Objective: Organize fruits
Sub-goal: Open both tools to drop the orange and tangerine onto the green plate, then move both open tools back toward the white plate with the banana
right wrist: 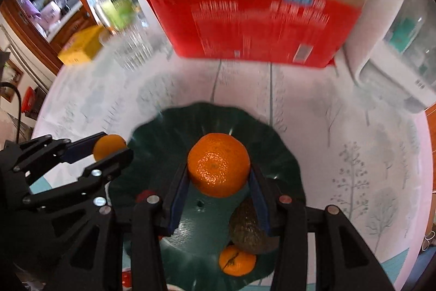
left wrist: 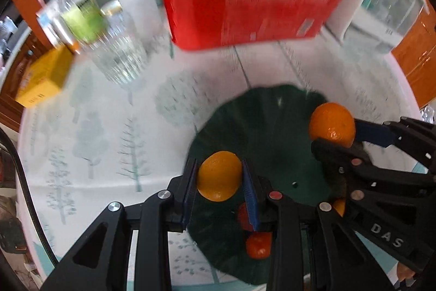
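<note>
My left gripper is shut on a small orange, held just above the left part of a dark green leaf-shaped plate. My right gripper is shut on a larger tangerine over the middle of the same plate. Each gripper also shows in the other's view: the right gripper with its tangerine, and the left gripper with its orange. On the plate lie an avocado, another tangerine and a red fruit, partly hidden.
A red carton of beige packs stands behind the plate. To the left are a clear bottle with a green label, a glass and a yellow box. A white appliance sits at right on the tree-print tablecloth.
</note>
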Motion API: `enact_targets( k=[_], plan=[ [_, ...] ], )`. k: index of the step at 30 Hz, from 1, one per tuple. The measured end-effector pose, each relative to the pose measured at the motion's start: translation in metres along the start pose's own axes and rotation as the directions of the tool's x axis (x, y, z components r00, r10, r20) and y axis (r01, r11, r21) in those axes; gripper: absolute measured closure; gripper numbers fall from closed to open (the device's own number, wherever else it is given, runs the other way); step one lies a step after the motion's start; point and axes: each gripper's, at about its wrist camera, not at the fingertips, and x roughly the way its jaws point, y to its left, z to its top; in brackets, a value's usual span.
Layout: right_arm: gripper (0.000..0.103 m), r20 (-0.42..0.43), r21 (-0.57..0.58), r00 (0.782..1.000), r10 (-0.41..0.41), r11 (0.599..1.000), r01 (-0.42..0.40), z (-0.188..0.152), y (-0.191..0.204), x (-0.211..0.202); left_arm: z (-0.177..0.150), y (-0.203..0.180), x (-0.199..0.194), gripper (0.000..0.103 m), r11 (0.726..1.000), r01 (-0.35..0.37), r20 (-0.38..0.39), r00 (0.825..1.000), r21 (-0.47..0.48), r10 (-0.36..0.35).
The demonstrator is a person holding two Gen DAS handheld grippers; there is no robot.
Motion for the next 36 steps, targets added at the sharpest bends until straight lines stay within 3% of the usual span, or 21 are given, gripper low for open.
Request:
enact_targets(
  k=[4,6,8,19,23,36],
  plan=[
    [0.057,-0.034,0.007,0.999,0.011,1.000,-0.010,0.000,-0.005,0.019,-0.001,0.000,0.023,0.070,1.000,0.008,-0.032,0.999,0.007,-0.007],
    [0.057,-0.031,0.012,0.999,0.010,1.000,-0.009,0.000,-0.007,0.020,-0.001,0.001,0.025,0.048,1.000,0.012,-0.029,0.999,0.009,-0.012],
    [0.056,-0.019,0.016,1.000,0.013,1.000,-0.013,0.002,-0.009,0.017,-0.002,0.003,0.021,0.039,1.000,-0.008,-0.006,1.000,0.009,0.008],
    [0.056,0.062,0.009,0.997,0.035,0.999,-0.036,-0.008,-0.005,-0.024,-0.015,0.010,-0.036,0.036,0.999,-0.028,0.070,0.997,-0.017,0.029],
    [0.056,0.089,-0.006,0.994,0.062,0.998,-0.061,-0.020,0.002,-0.049,-0.035,0.007,-0.067,0.029,0.999,-0.044,0.102,0.994,-0.015,0.046],
    [0.056,0.178,-0.056,0.970,0.166,0.986,-0.159,-0.079,0.024,-0.136,-0.099,0.004,-0.170,0.026,0.996,-0.055,0.187,0.980,-0.065,0.066]
  ],
)
